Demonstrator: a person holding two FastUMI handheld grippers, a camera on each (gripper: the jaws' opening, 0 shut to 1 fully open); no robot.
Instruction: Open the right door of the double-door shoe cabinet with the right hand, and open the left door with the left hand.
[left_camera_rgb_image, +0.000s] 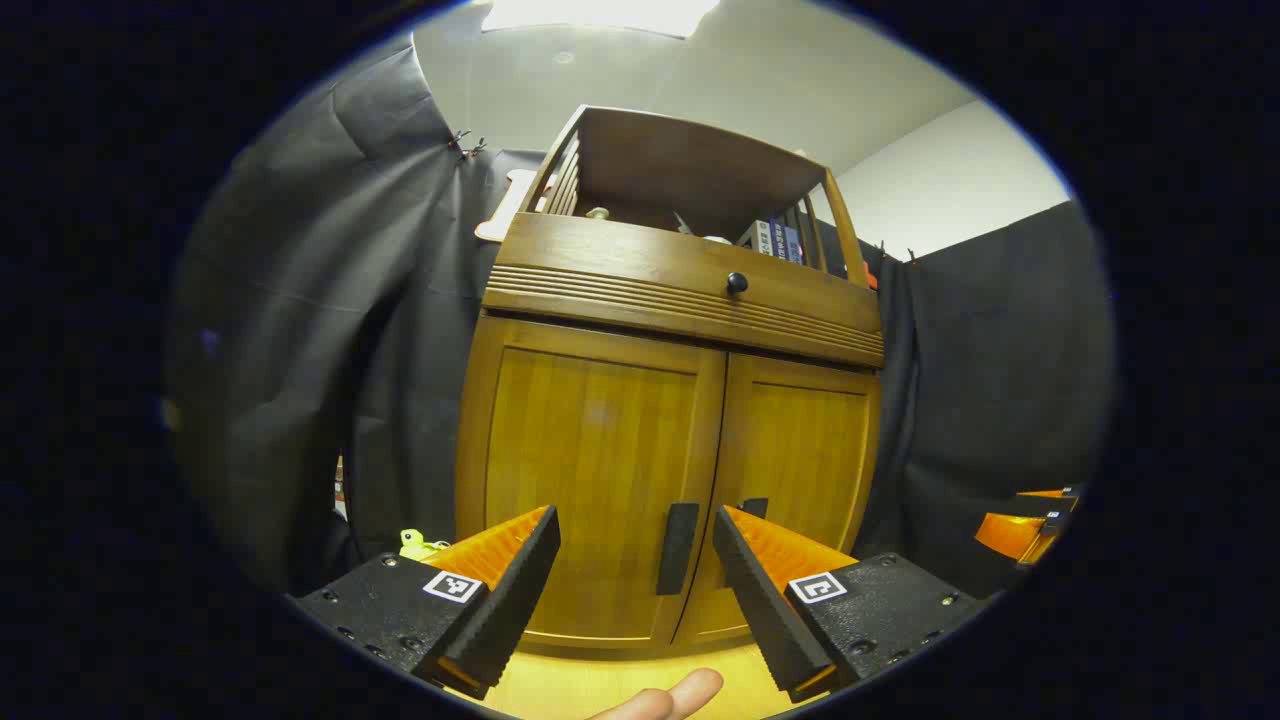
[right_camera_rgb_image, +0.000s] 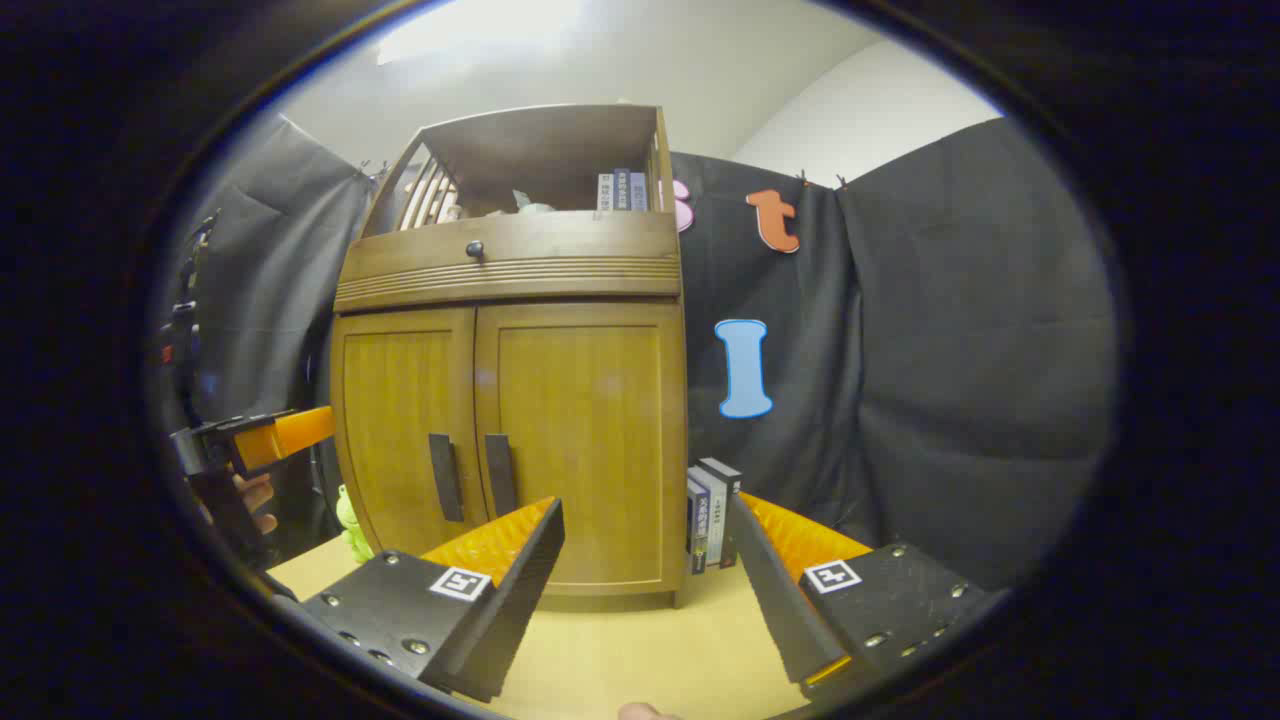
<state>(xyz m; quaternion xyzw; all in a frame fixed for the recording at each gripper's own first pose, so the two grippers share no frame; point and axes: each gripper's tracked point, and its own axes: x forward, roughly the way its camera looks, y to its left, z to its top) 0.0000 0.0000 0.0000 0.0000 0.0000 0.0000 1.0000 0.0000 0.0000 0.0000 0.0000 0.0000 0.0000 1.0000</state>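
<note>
You are holding both grippers wide open before the wooden shoe cabinet (left_camera_rgb_image: 670, 440), which is standing upright on the pale table (right_camera_rgb_image: 640, 650). The left gripper (left_camera_rgb_image: 635, 530) is facing the left door (left_camera_rgb_image: 590, 480) with its vertical dark handle (left_camera_rgb_image: 678, 548). The right gripper (right_camera_rgb_image: 645, 525) is seeing the closed right door (right_camera_rgb_image: 590, 440) and the upright books (right_camera_rgb_image: 712, 525) beside the cabinet.
</note>
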